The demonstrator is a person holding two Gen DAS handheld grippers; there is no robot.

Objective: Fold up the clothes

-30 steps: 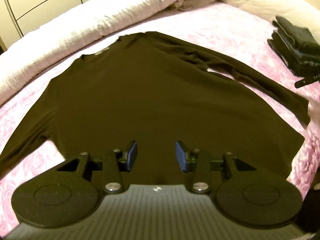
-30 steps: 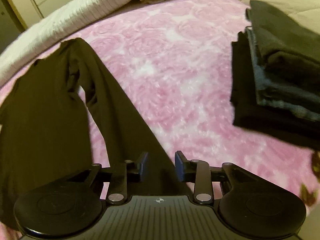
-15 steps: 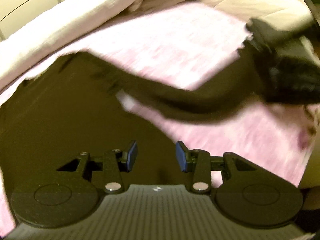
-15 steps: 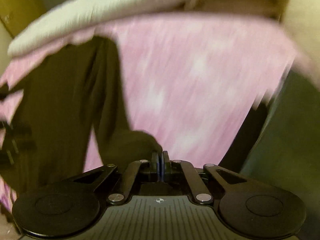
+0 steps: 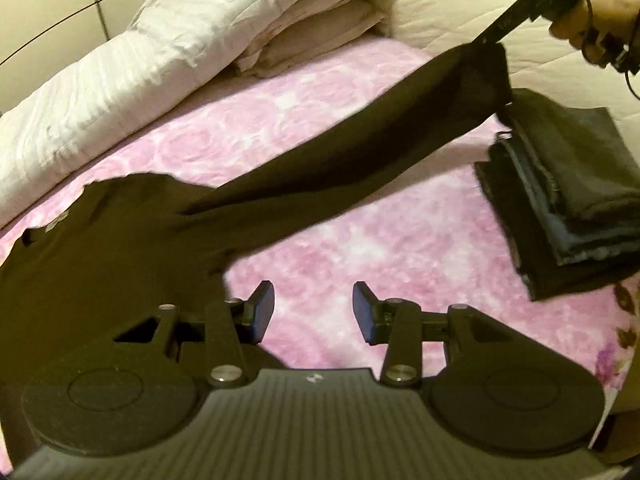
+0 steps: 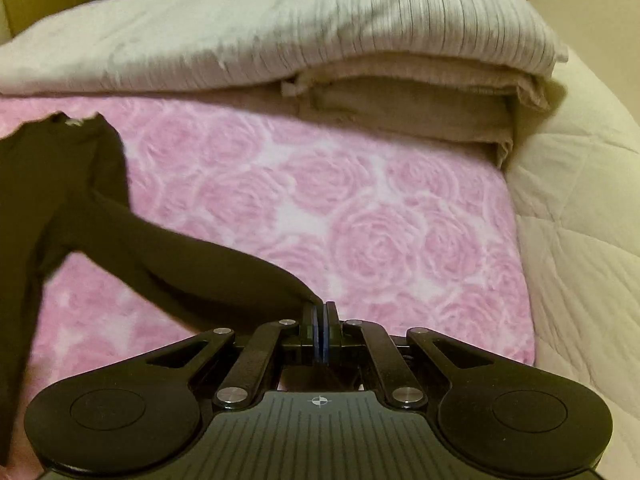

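A dark long-sleeved shirt point(image 5: 92, 264) lies flat on the pink rose-patterned bed cover point(image 5: 360, 240). Its right sleeve point(image 5: 340, 164) is lifted and stretched taut up to the right. My right gripper point(image 6: 321, 330) is shut on the sleeve's cuff point(image 6: 256, 280); it also shows in the left wrist view point(image 5: 486, 40) at the top right, held by a hand. My left gripper point(image 5: 314, 310) is open and empty, low over the bed cover just right of the shirt's body.
A stack of folded dark clothes point(image 5: 560, 196) sits on the bed at the right. A white duvet point(image 5: 140, 56) and folded beige bedding point(image 6: 400, 100) lie along the far side. A cream quilt point(image 6: 580, 220) borders the right.
My right gripper closed on the sleeve cuff and lifted it up and to the right, stretching the sleeve. My left gripper swung right, off the shirt's body, and stayed open.
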